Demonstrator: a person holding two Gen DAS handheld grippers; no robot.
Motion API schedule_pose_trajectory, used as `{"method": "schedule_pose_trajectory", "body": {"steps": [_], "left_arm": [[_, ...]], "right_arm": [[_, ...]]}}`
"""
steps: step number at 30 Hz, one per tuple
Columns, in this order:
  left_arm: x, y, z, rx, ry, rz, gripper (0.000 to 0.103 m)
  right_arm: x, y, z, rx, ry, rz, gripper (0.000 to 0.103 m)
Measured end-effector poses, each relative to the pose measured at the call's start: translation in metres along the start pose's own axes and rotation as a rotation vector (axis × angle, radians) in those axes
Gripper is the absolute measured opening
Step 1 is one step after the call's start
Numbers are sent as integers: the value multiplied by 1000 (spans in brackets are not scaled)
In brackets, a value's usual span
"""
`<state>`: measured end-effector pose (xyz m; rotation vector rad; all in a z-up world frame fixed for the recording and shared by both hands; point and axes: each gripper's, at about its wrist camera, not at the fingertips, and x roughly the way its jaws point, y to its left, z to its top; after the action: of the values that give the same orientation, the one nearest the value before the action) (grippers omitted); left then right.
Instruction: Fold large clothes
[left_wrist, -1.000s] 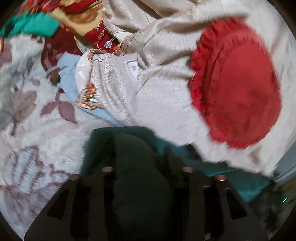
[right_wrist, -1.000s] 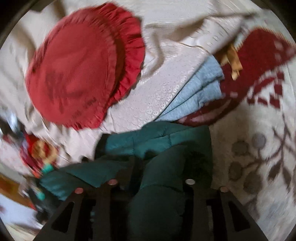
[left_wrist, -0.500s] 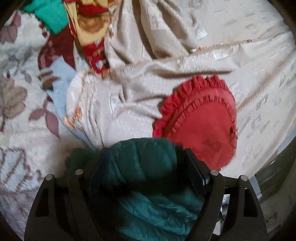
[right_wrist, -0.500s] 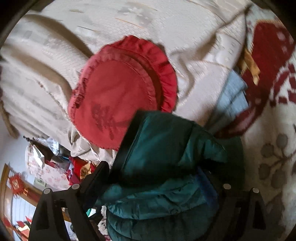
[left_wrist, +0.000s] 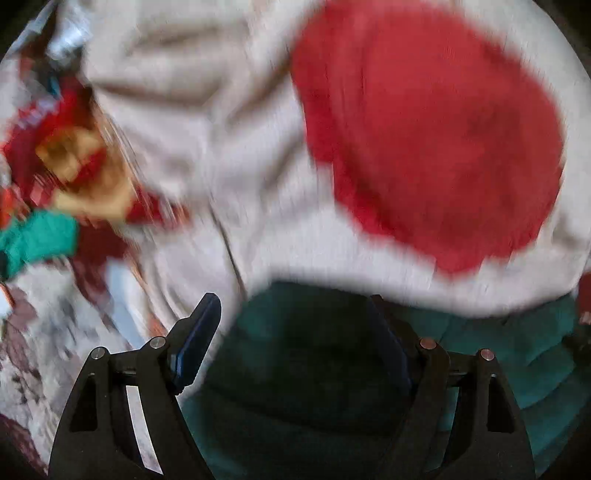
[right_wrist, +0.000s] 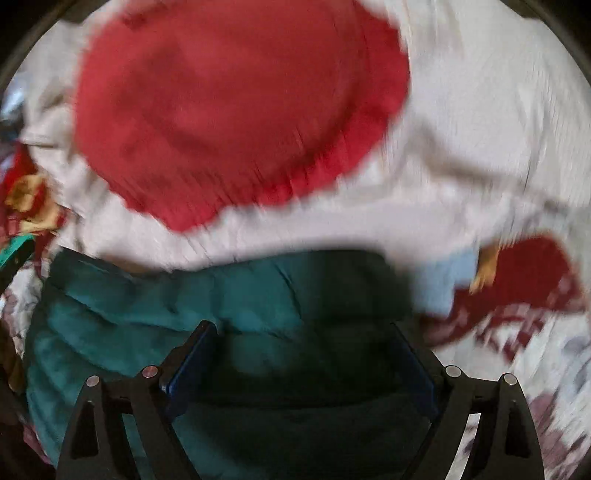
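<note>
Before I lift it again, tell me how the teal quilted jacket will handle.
The teal quilted jacket will probably flop: it lies bunched in soft folds. Its puffy quilted panels suggest it is light for its bulk. The smooth-looking shell may slip from a shallow pinch, so I would bite deep into a fold.

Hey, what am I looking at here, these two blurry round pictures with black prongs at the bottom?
A person holds a two-fingered tool in each hand, and each has a fisheye camera looking along its black fingers. The left wrist view shows the left hand-held gripper, the right wrist view the right hand-held gripper. Both sets of jaws have just been opening and stand wide. A teal padded jacket lies between them, not pinched. Beyond it are a round red cushion and cream bedding.
</note>
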<state>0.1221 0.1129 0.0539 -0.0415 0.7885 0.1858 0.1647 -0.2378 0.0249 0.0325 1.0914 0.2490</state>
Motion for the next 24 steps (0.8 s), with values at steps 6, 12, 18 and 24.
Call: {"method": "schedule_pose_trajectory", "body": {"steps": [6,12,18,24], "left_arm": [[33,20,-32,-98,167,-8,82],[35,23,-39,-113,150,67,82],[35,23,-37,-113,158,57,82],[25,26,-26,-140,161,31,82]], "right_arm": [[37,-5,-8,14,34,17,103],[56,-1,-6,-15,26,53,103],[53,-10,-8,25,4,85,103],[46,-19,-8,25,24,93,103]]}}
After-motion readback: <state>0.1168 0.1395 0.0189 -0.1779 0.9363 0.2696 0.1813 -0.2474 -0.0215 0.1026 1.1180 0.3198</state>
